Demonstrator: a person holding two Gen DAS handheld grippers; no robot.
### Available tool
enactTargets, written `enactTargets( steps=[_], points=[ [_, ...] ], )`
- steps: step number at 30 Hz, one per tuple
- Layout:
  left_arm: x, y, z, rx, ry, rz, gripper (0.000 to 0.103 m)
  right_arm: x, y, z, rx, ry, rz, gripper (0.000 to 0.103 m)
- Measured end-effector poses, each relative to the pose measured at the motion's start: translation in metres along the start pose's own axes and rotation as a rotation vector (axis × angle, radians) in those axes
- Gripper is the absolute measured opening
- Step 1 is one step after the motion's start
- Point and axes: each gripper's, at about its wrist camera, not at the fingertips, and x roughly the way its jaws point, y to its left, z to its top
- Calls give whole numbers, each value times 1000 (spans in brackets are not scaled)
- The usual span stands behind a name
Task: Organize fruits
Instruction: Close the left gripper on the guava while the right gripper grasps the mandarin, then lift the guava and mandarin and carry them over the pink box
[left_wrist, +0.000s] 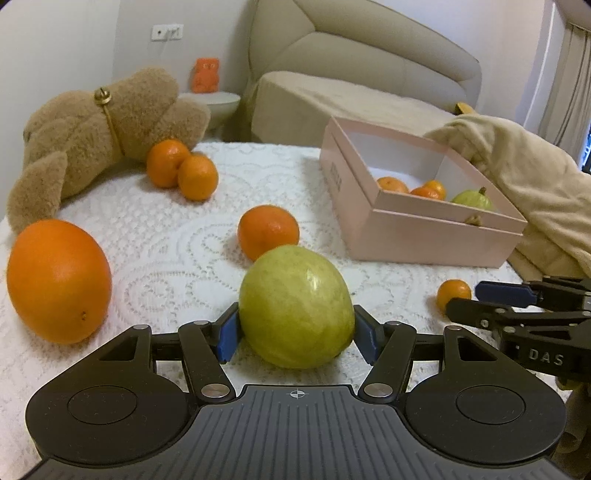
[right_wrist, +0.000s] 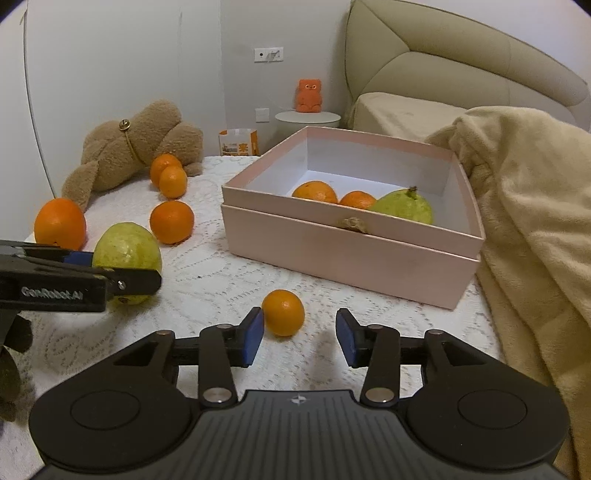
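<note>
Fruit sort roughly a third done: three pieces in the pink box (right_wrist: 354, 254), seven out on the lace cloth (right_wrist: 207, 284).

Your left gripper (left_wrist: 295, 332) had its pads against both sides of the green guava (left_wrist: 295, 306), left of the box, fruit apparently resting on the cloth, not lifted. Your right gripper (right_wrist: 299, 338) stood partly open, holding nothing; the small mandarin (right_wrist: 283, 312) in front of the box sat just ahead of its left pad. Inside the box: two mandarins and a guava (right_wrist: 402, 206). Left of the box you had a large orange (left_wrist: 59, 280), three mandarins, the nearest (left_wrist: 267, 230) just behind the gripped guava.
</note>
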Motion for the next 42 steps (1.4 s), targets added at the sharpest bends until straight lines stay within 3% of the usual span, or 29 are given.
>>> enactTargets(
  steps=[9, 14, 20, 22, 25, 29, 32, 35, 39, 42],
  points=[
    [0, 5, 4, -61, -10, -25, 65, 22, 10, 4, -29, 17, 9, 42],
    [0, 3, 4, -54, -10, -11, 66, 17, 14, 3, -49, 5, 15, 28],
    [-5, 3, 7, -53, -15, -43, 66, 14, 12, 4, -45, 5, -2, 27],
    [-19, 1, 20, -52, -66, -88, 66, 6, 9, 12, -21, -19, 0, 27],
    [-52, -16, 60, 30, -207, -105, 66, -27, 7, 46, -41, -159, -30, 27],
    [-95, -45, 122, 131, -430, -89, 66, -91, -7, 126, -15, -389, -85, 27],
    [-107, -57, 165, 114, -509, -129, 66, -122, -25, 188, 15, -459, -87, 27],
    [-88, -67, 200, 101, -444, -188, 66, -126, -38, 227, -29, -450, -158, 27],
    [-6, -75, 219, 40, -199, -275, 66, -101, -63, 243, -46, -355, -204, 27],
    [70, -86, 205, 46, -4, -250, 66, -69, -84, 242, -20, -261, -192, 27]
  ],
)
